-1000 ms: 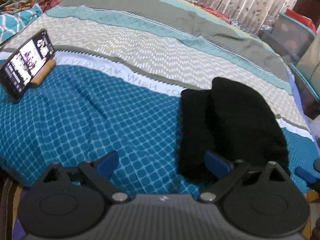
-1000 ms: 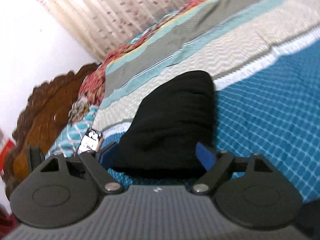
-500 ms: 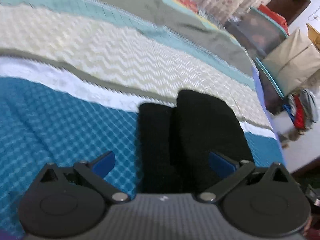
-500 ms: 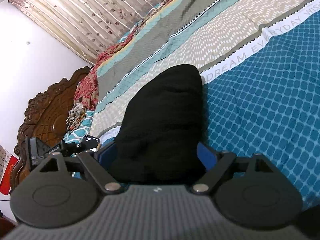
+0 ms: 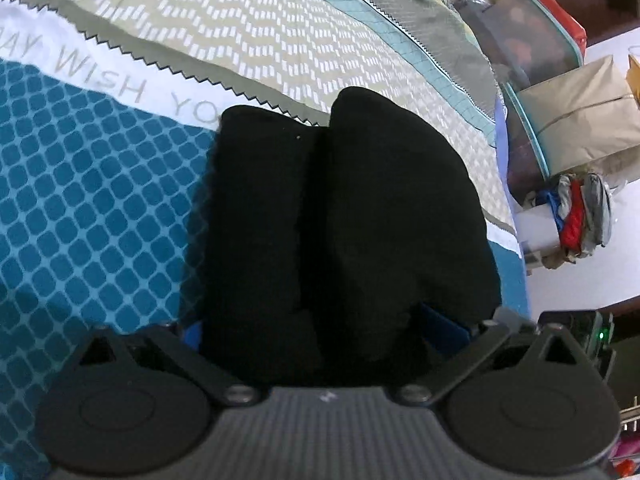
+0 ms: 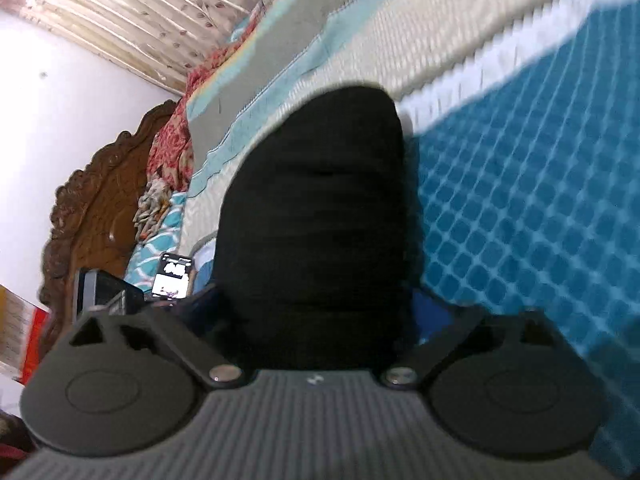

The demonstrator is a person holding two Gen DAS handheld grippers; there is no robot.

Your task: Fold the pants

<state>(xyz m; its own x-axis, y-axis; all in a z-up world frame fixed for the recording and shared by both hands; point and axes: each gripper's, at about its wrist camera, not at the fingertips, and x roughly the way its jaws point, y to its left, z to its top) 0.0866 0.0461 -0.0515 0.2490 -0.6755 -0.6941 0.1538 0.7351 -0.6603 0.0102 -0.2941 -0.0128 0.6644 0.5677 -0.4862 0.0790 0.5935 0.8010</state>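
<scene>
Black pants (image 5: 340, 208) lie folded into a thick bundle of two side-by-side rolls on the blue-patterned bedsheet (image 5: 100, 180). My left gripper (image 5: 316, 328) is open wide and tilted down over the bundle's near end. Its blue fingers (image 5: 444, 324) flank the cloth, half hidden by it. In the right wrist view the pants (image 6: 320, 200) rise as one dark mound from the opposite end. My right gripper (image 6: 316, 308) straddles that end and its jaws are opening. The cloth lies between its blue pads (image 6: 428, 312), and I see no squeeze on it.
A lit phone (image 6: 174, 276) stands on the bed near the carved wooden headboard (image 6: 92, 208). Storage boxes (image 5: 532, 40), a beige bag (image 5: 580, 116) and bunched clothes (image 5: 580, 216) sit beyond the bed's right edge. A curtain (image 6: 140, 12) hangs along the far side.
Both grippers came forward and down onto the pants, so the bundle now fills the gap between each pair of fingers. The left view swung right, away from the phone.
</scene>
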